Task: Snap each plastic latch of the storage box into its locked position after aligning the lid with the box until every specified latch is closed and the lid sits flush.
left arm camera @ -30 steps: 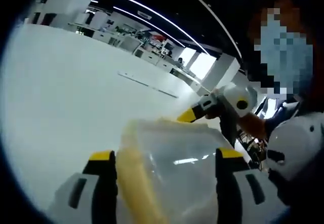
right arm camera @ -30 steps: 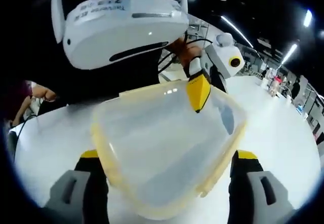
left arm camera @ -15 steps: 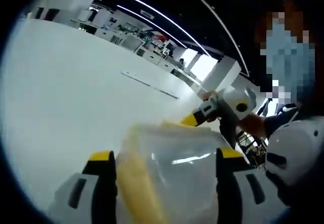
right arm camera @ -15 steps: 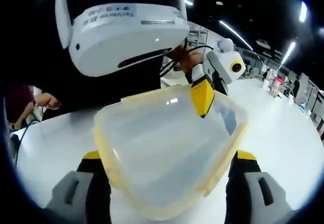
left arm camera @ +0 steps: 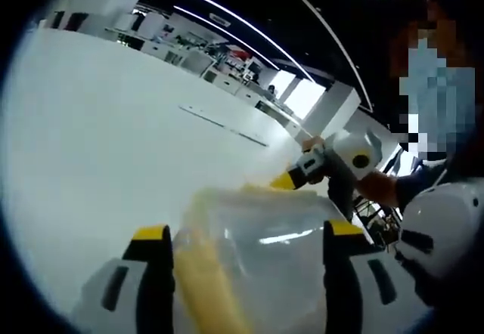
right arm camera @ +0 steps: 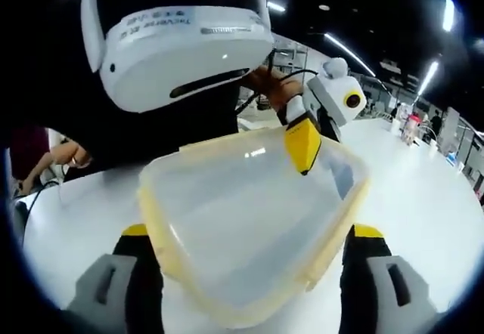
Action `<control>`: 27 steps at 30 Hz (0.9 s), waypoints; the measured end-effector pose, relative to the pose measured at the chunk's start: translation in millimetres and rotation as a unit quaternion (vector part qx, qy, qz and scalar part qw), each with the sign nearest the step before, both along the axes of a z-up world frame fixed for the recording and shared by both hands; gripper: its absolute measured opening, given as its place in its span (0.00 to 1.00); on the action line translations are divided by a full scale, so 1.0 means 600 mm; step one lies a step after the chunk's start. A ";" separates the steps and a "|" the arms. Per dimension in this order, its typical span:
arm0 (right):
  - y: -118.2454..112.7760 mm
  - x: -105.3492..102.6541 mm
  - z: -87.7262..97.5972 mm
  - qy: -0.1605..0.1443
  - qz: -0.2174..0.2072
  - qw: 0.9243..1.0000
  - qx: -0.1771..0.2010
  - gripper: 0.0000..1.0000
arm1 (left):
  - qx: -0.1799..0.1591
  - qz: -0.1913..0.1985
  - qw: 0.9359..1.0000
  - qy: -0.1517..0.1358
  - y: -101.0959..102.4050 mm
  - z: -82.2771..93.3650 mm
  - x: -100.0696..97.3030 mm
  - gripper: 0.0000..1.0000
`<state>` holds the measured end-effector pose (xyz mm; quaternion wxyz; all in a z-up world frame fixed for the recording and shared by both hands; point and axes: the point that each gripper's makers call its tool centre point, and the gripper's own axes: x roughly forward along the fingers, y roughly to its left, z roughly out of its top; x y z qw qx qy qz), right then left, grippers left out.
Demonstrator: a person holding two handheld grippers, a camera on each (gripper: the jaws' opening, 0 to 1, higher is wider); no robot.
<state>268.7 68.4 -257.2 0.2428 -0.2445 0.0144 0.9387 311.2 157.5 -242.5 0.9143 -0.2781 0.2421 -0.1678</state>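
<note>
Right gripper view puts the storage box front and centre: a translucent container with a pale yellow rim, sitting on the white tabletop between the two yellow-tipped jaws of the right hand-held gripper. Those jaws stand wide apart, one on each side of the box, and whether their pads actually touch its walls cannot be told. Across the box, the left hand-held gripper comes in from the far side, its yellow tip pointing down over the far rim; it is hard to say whether that tip rests on the rim or hangs just above it, and its jaw spread cannot be judged here. Behind it a hand grips the tool, with cables trailing, and a white headset hangs large at the top. Over in the left gripper view, the same box lies low between that gripper's own jaws, the left hand-held gripper spread wide with the clear wall and yellow edge running up between them. Beyond the box, the right hand-held gripper reaches in from the right, its yellow tip at the far rim. The tabletop stretches away bright and white, under long ceiling light strips. No latch can be made out clearly on either side.
</note>
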 end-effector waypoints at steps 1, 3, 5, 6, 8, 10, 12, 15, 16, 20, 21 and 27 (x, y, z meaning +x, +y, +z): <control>0.000 -0.001 0.001 0.000 -0.003 1.000 0.003 1.00 | 0.004 -0.004 1.000 -0.003 0.000 0.002 0.000 0.82; -0.001 0.000 0.003 -0.001 -0.008 1.000 0.007 1.00 | 0.017 -0.020 0.999 -0.018 -0.003 0.008 -0.006 0.81; -0.002 0.002 0.003 -0.003 -0.012 1.000 0.009 1.00 | 0.030 -0.036 0.998 -0.032 -0.006 0.015 -0.012 0.84; -0.002 0.002 0.003 -0.003 -0.013 1.000 0.008 1.00 | 0.024 -0.037 0.998 -0.036 -0.008 0.022 -0.017 0.86; -0.002 0.002 0.002 -0.001 -0.015 1.000 0.006 1.00 | 0.015 -0.032 0.998 -0.053 -0.009 0.040 -0.027 0.88; -0.001 -0.002 0.002 0.000 -0.015 1.000 0.004 1.00 | 0.026 -0.032 0.997 -0.070 -0.005 0.055 -0.040 0.90; -0.001 -0.005 0.002 -0.001 -0.015 1.000 0.000 1.00 | 0.035 -0.028 0.996 -0.078 0.000 0.065 -0.053 0.93; -0.001 -0.006 0.004 -0.001 -0.015 1.000 -0.003 1.00 | 0.066 -0.040 0.994 -0.073 0.001 0.061 -0.080 0.97; -0.002 -0.006 0.004 -0.001 -0.017 1.000 -0.004 1.00 | 0.074 -0.040 0.993 -0.077 0.003 0.060 -0.087 0.99; -0.009 -0.001 0.013 0.033 -0.028 0.999 -0.024 1.00 | 0.100 -0.035 0.989 -0.100 0.017 0.065 -0.114 0.99; -0.009 0.000 0.014 0.040 -0.029 0.998 -0.029 1.00 | 0.104 -0.039 0.989 -0.102 0.017 0.064 -0.121 0.99; -0.012 0.002 0.025 0.073 -0.016 0.996 -0.056 1.00 | 0.214 -0.081 0.965 -0.127 0.001 0.036 -0.145 0.99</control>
